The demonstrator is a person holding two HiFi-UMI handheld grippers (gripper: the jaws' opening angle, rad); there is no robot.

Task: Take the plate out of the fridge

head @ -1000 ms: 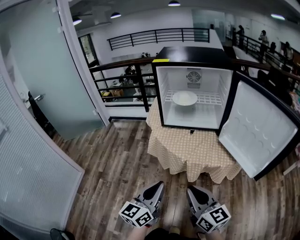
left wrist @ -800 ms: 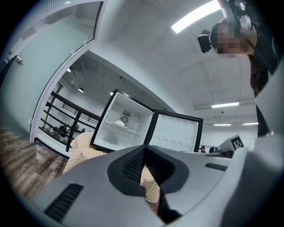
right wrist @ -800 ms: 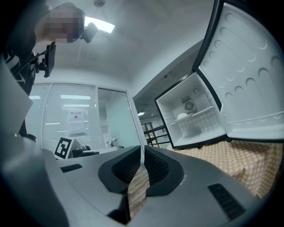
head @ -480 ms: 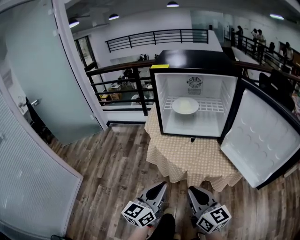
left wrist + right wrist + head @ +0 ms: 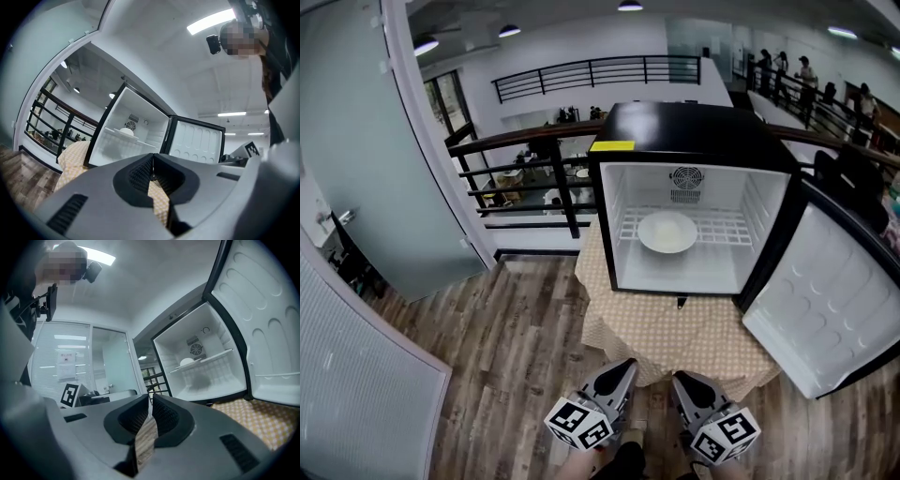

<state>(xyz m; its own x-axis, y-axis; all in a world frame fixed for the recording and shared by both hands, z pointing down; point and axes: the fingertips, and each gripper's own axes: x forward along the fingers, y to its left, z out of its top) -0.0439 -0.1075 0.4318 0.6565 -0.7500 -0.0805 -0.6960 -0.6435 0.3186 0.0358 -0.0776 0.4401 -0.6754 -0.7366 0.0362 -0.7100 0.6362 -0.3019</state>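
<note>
Left gripper (image 5: 624, 367) and right gripper (image 5: 681, 379) hover low, closed, empty, facing the fridge (image 5: 694, 129).

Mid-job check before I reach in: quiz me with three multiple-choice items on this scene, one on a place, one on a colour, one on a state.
1. Where is the plate?
A. On the wire shelf inside the fridge
B. On top of the fridge
C. Tucked into the door

2. What colour is the fridge's outer shell?
A. White
B. Red
C. Black

3. How does the door stand?
A. Shut
B. Swung open
C. Taken off

Answers:
1 A: the head view shows the plate lying on the shelf, below the fan grille.
2 C: the top and front frame are black, and only the inside is white.
3 B: the door hangs open at the fridge's right, its white inner side showing.
</note>
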